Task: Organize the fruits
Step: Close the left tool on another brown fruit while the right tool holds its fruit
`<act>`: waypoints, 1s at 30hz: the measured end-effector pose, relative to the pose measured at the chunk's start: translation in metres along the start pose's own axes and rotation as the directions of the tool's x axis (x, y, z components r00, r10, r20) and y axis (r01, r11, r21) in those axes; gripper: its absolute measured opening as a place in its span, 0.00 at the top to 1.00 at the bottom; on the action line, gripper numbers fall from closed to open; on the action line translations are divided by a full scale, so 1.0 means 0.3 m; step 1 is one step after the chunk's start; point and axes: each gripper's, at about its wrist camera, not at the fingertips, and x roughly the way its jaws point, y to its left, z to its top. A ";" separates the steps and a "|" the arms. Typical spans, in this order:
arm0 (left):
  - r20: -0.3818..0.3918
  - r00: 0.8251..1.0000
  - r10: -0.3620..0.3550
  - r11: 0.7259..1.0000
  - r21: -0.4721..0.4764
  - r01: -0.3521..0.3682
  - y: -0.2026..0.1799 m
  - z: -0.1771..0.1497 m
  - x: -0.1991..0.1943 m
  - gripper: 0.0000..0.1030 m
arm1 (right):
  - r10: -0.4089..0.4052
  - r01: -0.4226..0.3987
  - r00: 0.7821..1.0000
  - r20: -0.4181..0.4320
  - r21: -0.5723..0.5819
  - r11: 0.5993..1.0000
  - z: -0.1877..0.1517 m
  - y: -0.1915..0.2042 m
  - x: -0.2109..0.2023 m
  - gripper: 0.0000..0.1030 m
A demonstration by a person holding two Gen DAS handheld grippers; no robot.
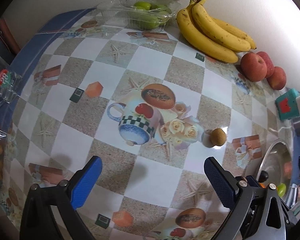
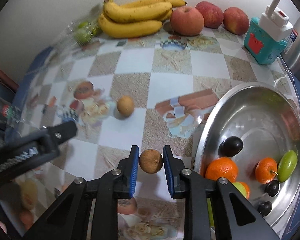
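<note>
Longan [image 2: 151, 164], round, brown and rough-skinned, sits clamped in the right tool [image 2: 151, 167]; left tool [image 1: 153, 182] gapes apart.

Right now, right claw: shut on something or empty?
Shut on the small brown fruit: right claw has both blue pads pressing its sides.

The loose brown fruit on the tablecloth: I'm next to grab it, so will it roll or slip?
The brown fruit looks round, so a nudge would probably roll it across the glossy tablecloth. Its skin seems matte, so the claw likely grips well; being small, probably light.
</note>
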 end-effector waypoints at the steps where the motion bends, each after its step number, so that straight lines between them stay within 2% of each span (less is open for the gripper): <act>1: 0.004 1.000 -0.015 1.000 -0.005 0.015 0.001 0.002 -0.002 0.00 | 0.000 0.000 1.000 0.009 0.004 1.000 0.003 -0.003 -0.012 0.75; 6: 0.030 0.998 -0.057 0.998 0.025 0.056 -0.029 0.016 -0.006 0.03 | -0.009 0.007 0.998 0.059 0.036 0.999 0.022 -0.028 -0.068 0.75; 8: 0.034 0.997 -0.076 0.997 0.037 0.074 -0.044 0.022 -0.001 0.10 | -0.019 0.015 0.997 0.081 0.051 0.999 0.028 -0.052 -0.095 0.75; 11: 0.035 0.992 -0.121 0.991 0.056 0.118 -0.068 0.030 0.008 0.15 | -0.040 0.031 0.994 0.101 0.083 0.996 0.035 -0.088 -0.117 0.75; 19: 0.046 0.980 -0.193 0.973 0.135 0.185 -0.153 0.051 0.032 0.37 | -0.029 0.010 0.992 0.120 0.157 0.988 0.039 -0.167 -0.146 0.75; 24: 0.032 0.979 -0.204 0.965 0.173 0.195 -0.194 0.055 0.063 0.48 | -0.022 0.000 0.992 0.121 0.178 0.984 0.038 -0.190 -0.149 0.75; 30: 0.024 0.980 -0.198 0.959 0.211 0.189 -0.239 0.059 0.098 0.50 | -0.018 -0.006 0.992 0.122 0.196 0.981 0.038 -0.212 -0.151 0.75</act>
